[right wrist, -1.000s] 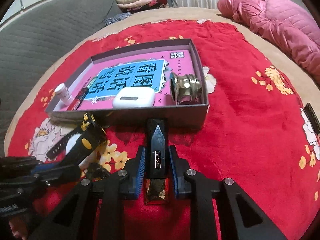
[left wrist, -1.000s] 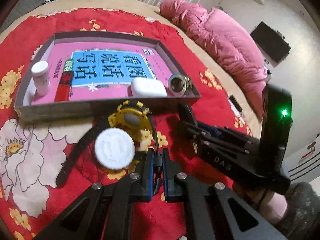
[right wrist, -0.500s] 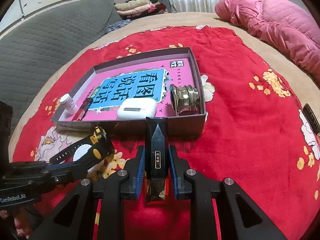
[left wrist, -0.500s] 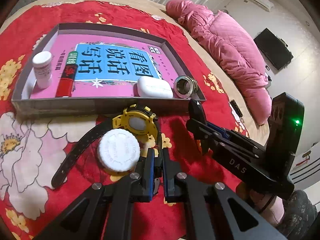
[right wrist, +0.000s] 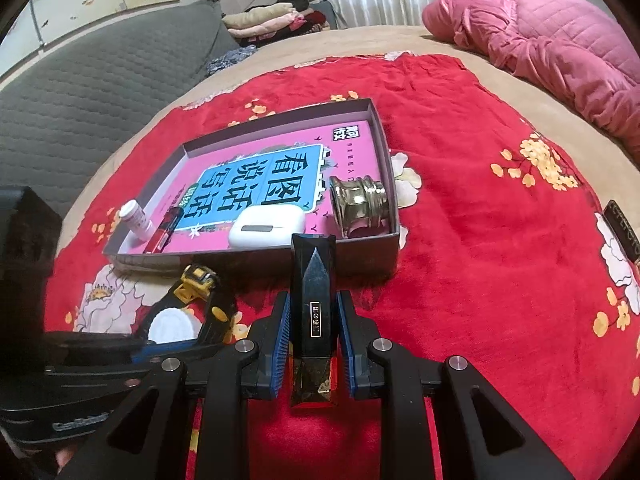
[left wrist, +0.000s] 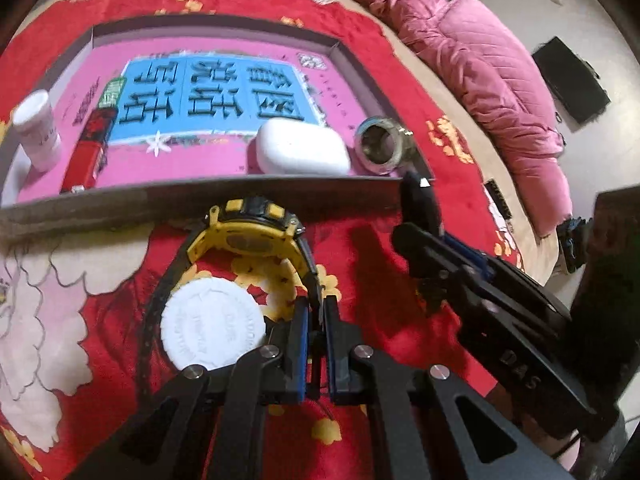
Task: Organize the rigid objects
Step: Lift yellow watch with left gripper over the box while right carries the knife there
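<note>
Black faceted bar [right wrist: 313, 300], 1, clamped upright-forward between both blue pads of right gripper [right wrist: 313, 336], tip just short of tray's near wall. Yellow-and-black watch [left wrist: 248, 236], 1, on red blanket [right wrist: 480, 280], strap pinched in nearly closed left gripper [left wrist: 316, 328]. White round cap [left wrist: 212, 326], 1, beside that strap. Inside grey tray [right wrist: 372, 258], 4 items: white bottle [left wrist: 38, 136], red tube [left wrist: 88, 148], white earbud case [right wrist: 267, 227], brass fitting [right wrist: 360, 204].
</note>
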